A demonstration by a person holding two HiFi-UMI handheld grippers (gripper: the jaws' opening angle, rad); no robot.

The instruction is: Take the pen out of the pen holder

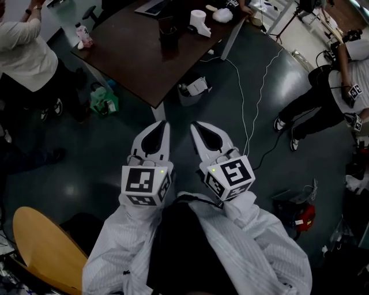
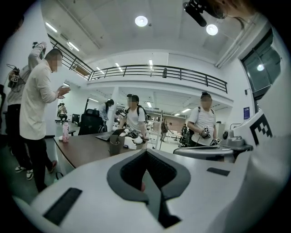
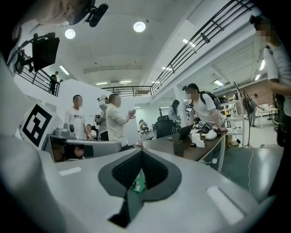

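Observation:
A dark pen holder (image 1: 168,35) stands on the brown table (image 1: 132,55) at the far side of the head view; whether a pen is in it is too small to tell. Both grippers hang over the dark floor, well short of the table. My left gripper (image 1: 164,123) is shut with nothing between its jaws. My right gripper (image 1: 195,125) sits beside it, also shut and empty. The left gripper view has the pen holder (image 2: 115,146) far off on the table, beyond the closed left gripper (image 2: 146,153). From the right gripper (image 3: 141,153) the holder (image 3: 178,148) is equally distant.
On the table are a white roll-shaped object (image 1: 200,22), a pink bottle (image 1: 84,36) and a laptop (image 1: 151,7). A green bag (image 1: 104,101) and a grey bin (image 1: 193,89) lie near the table leg. White cables (image 1: 248,103) cross the floor. A wooden chair (image 1: 43,248) is at my left. People stand around.

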